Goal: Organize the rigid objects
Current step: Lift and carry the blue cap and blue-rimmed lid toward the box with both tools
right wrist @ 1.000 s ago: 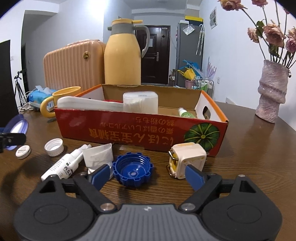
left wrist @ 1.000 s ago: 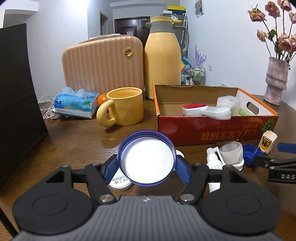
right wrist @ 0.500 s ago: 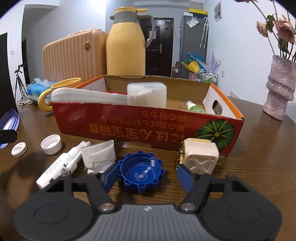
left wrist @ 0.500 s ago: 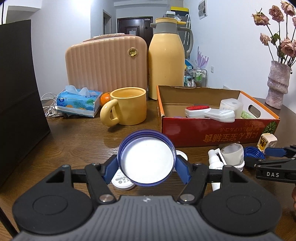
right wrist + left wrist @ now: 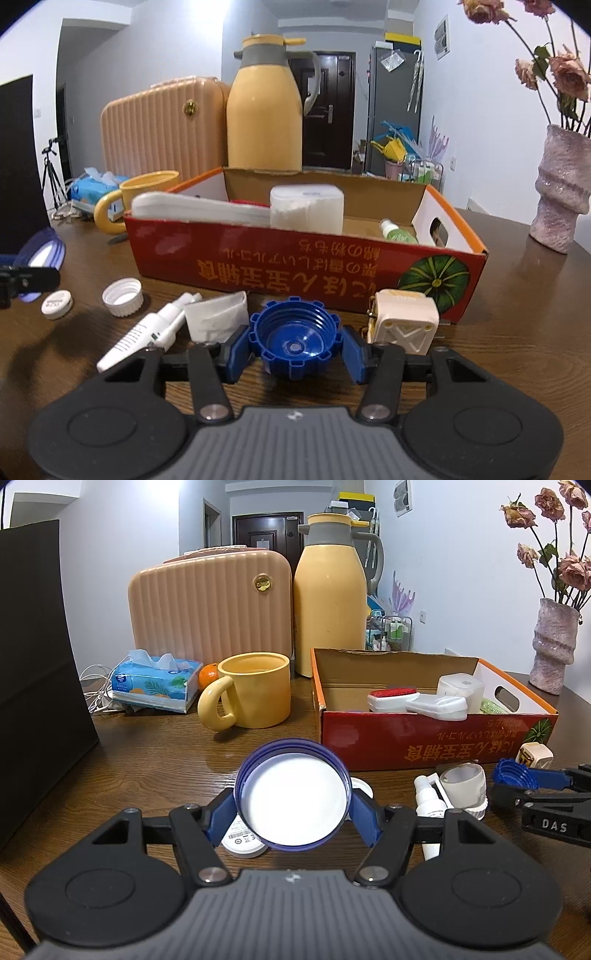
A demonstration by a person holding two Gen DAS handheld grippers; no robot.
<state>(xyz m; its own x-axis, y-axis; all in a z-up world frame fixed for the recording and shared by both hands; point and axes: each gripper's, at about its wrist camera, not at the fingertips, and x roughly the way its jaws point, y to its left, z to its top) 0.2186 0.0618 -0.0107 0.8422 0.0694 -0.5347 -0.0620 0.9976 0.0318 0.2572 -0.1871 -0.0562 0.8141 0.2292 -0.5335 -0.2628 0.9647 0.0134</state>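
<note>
The right hand-held gripper (image 5: 295, 349) is closing around the blue cap (image 5: 293, 338), which lies open side up on the bench (image 5: 517, 314) just in front of the box (image 5: 295, 266); the left pad looks to be at the cap's notched rim, while a thin gap seems to remain on the right, so I judge the grip not yet made. The rim is toothed, and a pad that lands on a tooth rather than in a notch could twist the cap or let it squirt forward against the box wall. The plug (image 5: 404, 325) sits just beside the right finger and could be nudged or caught as the jaws come in; the paper cup (image 5: 218, 319) and spray bottle (image 5: 147, 336) lie just as near on the left. The left hand-held gripper (image 5: 293, 808) stands about half open, clamped on the lid (image 5: 291, 797), held clear above the bench with its white inside facing the camera; gripped only across its edges, it could tip or slip if squeezed unevenly. Beneath it a small tin (image 5: 242, 840) and a white cap (image 5: 360, 788) lie loose. The box already holds a brush (image 5: 393, 698), a white jar (image 5: 460, 688) and a green bottle (image 5: 399, 230), which leaves less room, and its front wall must be cleared on the way in. The mug (image 5: 255, 690), flask (image 5: 330, 594) and vase (image 5: 554, 646) stand well apart.
</note>
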